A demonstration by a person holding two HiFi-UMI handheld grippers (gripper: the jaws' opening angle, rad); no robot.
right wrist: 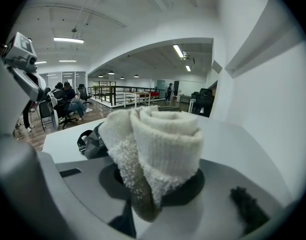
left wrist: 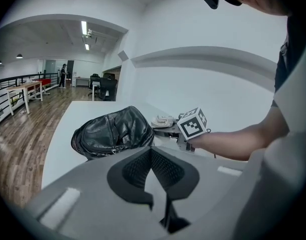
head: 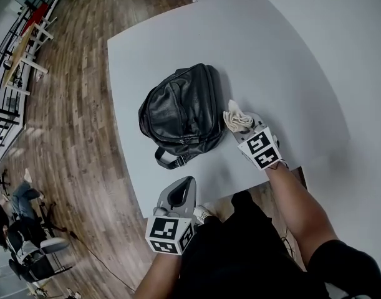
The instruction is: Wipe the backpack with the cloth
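1. The right gripper (head: 242, 128) had its fingers (right wrist: 228, 189) clamped on a rolled cream cloth (head: 237, 119), just beside the right flank of the black leather backpack (head: 181, 114); the backpack lay flat near the middle of the white table (head: 271, 55); I could not tell whether cloth and leather touched, so the wiping looked not yet begun
2. The cloth was pinched low down, with a bulky roll standing free above the fingers; a firm drag across the leather could probably pull it loose or unroll it, and the hard fingers might then scrape the bag
3. The left gripper (head: 179, 195) hung off the table's near edge by the person's body, its fingers (left wrist: 137, 170) together with nothing between them, well apart from the backpack; with nothing bracing the bag, a sideways stroke from the right might slide it over the smooth table toward the far left edge instead of cleaning it
4. The backpack looked soft and slumped, with folds and a zip line; light pressure would likely skip the creases, while heavy pressure could shift the whole bag
5. A strap loop (head: 168, 159) lay at the bag's near end; the cloth or a finger could snag it and tug the bag toward the person
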